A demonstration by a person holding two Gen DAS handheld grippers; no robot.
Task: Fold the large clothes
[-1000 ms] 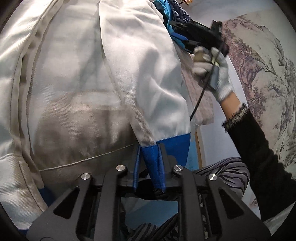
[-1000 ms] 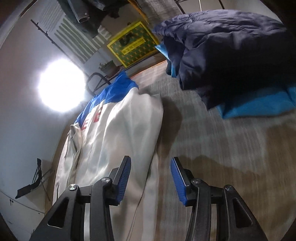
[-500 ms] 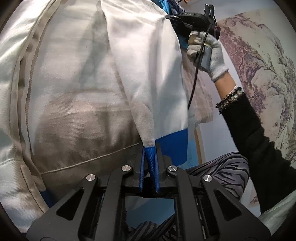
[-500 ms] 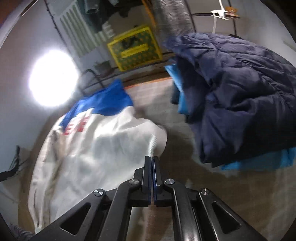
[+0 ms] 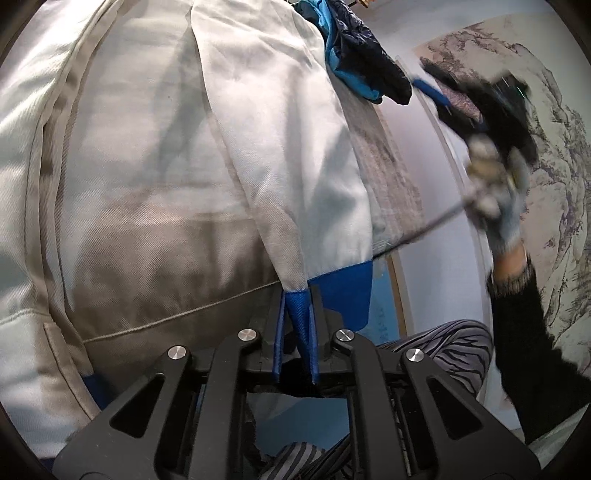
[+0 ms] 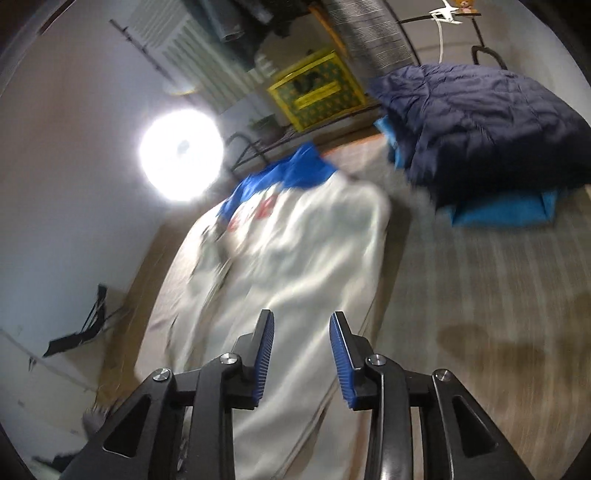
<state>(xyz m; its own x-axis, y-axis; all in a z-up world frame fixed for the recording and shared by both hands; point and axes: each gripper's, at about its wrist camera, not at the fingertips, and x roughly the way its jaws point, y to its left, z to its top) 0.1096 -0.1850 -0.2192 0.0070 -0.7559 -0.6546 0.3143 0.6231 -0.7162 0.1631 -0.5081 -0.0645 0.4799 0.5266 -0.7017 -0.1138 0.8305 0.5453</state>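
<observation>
Left gripper (image 5: 295, 328) pinches a white jacket's (image 5: 147, 166) blue cuff (image 5: 301, 317).
The jacket lies flat on the mat (image 6: 480, 295); the right gripper (image 6: 301, 354), jaws just opened and empty, hangs above it.

Probably a home room: landscape wall painting (image 5: 546, 155), yellow crate (image 6: 317, 88), clothes rack (image 6: 443, 22).

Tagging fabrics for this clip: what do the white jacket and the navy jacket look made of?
White jacket: woven cotton-like twill, matte; fine diagonal ribbing shows. Navy jacket: likely nylon or polyester shell, padded, faint sheen; puffy quilted creases suggest it.
</observation>
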